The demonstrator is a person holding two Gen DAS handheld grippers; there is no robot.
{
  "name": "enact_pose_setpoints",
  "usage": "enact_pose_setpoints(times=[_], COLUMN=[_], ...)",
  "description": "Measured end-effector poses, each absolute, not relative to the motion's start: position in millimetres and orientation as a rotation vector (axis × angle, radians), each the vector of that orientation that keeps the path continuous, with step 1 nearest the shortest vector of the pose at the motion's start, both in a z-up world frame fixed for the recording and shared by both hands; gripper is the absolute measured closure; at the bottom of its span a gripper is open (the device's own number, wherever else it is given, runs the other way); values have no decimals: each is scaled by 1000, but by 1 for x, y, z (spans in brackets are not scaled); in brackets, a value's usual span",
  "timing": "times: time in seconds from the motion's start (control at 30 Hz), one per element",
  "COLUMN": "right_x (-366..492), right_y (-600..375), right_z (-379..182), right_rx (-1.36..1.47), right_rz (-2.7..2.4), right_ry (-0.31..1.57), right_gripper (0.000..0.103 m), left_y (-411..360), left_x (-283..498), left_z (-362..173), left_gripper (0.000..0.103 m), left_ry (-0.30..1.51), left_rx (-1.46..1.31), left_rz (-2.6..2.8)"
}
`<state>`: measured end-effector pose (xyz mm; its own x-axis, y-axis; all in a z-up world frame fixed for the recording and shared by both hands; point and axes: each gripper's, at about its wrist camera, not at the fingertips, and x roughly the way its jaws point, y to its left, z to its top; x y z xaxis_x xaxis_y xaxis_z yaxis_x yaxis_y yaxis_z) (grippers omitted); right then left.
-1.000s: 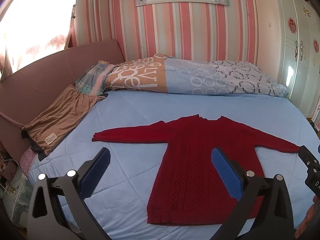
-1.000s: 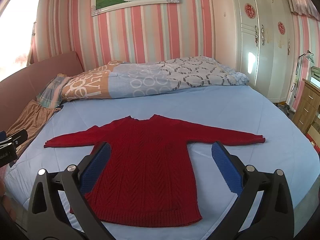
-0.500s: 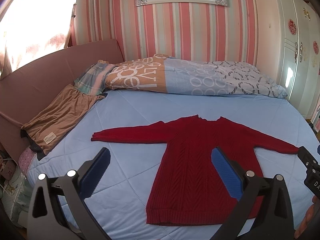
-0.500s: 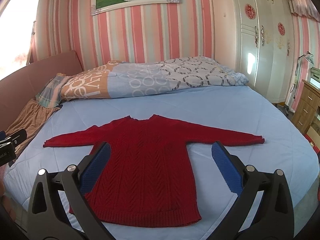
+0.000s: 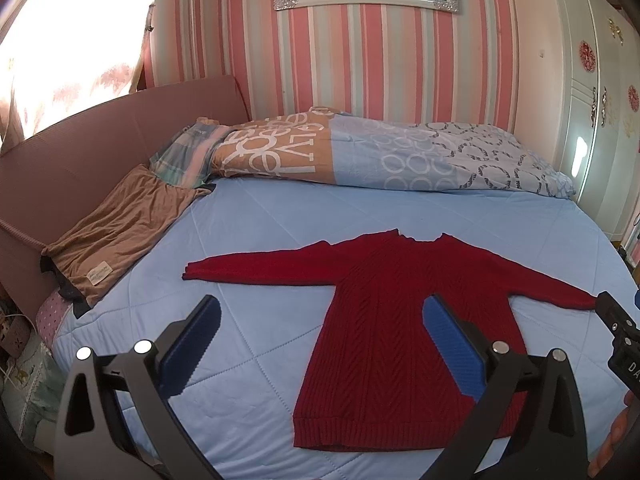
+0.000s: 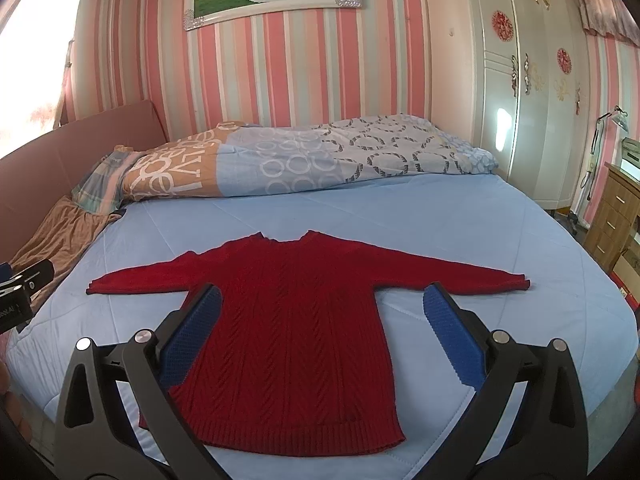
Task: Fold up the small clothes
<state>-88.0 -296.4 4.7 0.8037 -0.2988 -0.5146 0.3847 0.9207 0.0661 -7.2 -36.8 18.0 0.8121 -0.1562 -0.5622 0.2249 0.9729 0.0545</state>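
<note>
On the bed the red sweater lies flat, unmoved — both hand-held grippers still gape.

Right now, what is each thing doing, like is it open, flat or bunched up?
Red sweater: spread flat on the bed, sleeves out to both sides, unfolded.
Left gripper: open, holding nothing.
Right gripper: open, holding nothing.
Patterned quilt: bunched in a long heap along the far side of the bed.
Brown garment: lying wrinkled at the bed's edge.
Wardrobe: doors shut.
</note>
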Motion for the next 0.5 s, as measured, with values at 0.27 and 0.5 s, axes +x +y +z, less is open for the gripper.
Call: enact_pose_setpoints(times=[0.27,0.5], right_x=[-86,-78], right_y=[-295,-292], right_z=[3,1], right_rx=[170,162], right_rz=[-367,-355], right_ry=[526,532], right_gripper=[3,3], left_y=[-36,-29], left_x=[-7,-2], left_z=[19,14], left_gripper=[2,2], left_ry=[590,605], left_rx=[120,116], left_rz=[-206,-211])
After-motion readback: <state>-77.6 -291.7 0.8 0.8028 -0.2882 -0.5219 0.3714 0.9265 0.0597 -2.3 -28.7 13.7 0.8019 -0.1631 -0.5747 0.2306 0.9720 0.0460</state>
